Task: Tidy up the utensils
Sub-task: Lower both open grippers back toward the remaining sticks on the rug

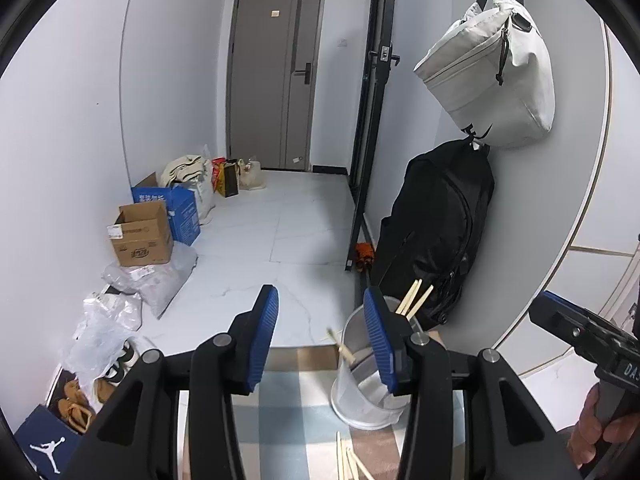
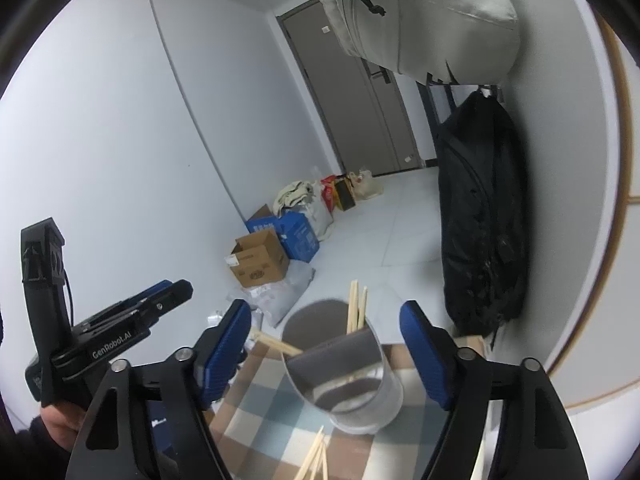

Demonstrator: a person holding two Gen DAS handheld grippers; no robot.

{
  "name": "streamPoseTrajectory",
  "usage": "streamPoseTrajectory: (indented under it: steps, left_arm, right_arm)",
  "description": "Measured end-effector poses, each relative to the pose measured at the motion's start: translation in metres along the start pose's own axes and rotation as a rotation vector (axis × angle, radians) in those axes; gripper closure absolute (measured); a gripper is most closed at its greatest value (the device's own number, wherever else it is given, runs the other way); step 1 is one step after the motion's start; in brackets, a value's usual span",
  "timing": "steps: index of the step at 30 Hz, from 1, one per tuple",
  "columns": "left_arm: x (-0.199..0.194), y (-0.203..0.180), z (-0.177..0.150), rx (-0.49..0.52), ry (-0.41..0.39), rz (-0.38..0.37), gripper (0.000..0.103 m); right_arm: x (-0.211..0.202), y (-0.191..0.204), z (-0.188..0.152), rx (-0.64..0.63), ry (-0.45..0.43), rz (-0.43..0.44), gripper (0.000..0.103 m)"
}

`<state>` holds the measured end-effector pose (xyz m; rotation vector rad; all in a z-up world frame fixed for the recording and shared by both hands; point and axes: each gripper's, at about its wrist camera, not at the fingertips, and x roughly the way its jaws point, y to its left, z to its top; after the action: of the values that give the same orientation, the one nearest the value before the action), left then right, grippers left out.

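Observation:
A white cylindrical utensil holder (image 1: 368,396) (image 2: 352,376) with a grey divider stands on a checked tablecloth (image 1: 288,408) (image 2: 260,412). Several wooden chopsticks (image 1: 414,300) (image 2: 356,308) stand in its far compartment; one chopstick (image 1: 340,346) (image 2: 276,343) leans out over its left rim. More loose chopsticks (image 1: 350,460) (image 2: 314,458) lie on the cloth in front of it. My left gripper (image 1: 324,340) is open and empty, its right finger in front of the holder. My right gripper (image 2: 326,354) is open and empty, its fingers on either side of the holder, nearer the camera.
A black backpack (image 1: 436,224) and a white bag (image 1: 492,76) hang on the wall at right. Cardboard boxes (image 1: 142,234), plastic bags and shoes line the floor at left. A grey door (image 1: 276,76) is at the back. The table edge lies just beyond the holder.

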<state>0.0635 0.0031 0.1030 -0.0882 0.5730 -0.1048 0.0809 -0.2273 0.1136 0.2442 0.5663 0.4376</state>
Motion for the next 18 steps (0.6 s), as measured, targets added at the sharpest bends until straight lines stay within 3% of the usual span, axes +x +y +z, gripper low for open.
streamPoseTrajectory:
  steps: [3, 5, 9, 13, 18]
  left_arm:
    - [-0.003, -0.002, -0.007, -0.006, 0.018, 0.003, 0.062]
    - [-0.008, -0.003, -0.014, -0.006, 0.020, 0.001, 0.052]
    - [-0.016, -0.008, -0.025, 0.011, 0.012, 0.002, 0.046]
    - [-0.022, -0.010, -0.036, 0.015, 0.026, 0.019, 0.033]
    - [-0.031, -0.013, -0.051, 0.023, 0.021, 0.035, 0.031]
  right_arm:
    - [-0.006, 0.003, -0.010, 0.001, 0.018, -0.007, 0.025]
    - [-0.011, 0.005, -0.016, -0.006, 0.021, -0.017, 0.023]
    - [-0.019, 0.008, -0.029, -0.008, 0.025, -0.026, 0.020]
    - [-0.023, 0.011, -0.042, -0.005, 0.038, -0.026, 0.019]
    - [-0.028, 0.016, -0.056, -0.008, 0.050, -0.022, 0.013]
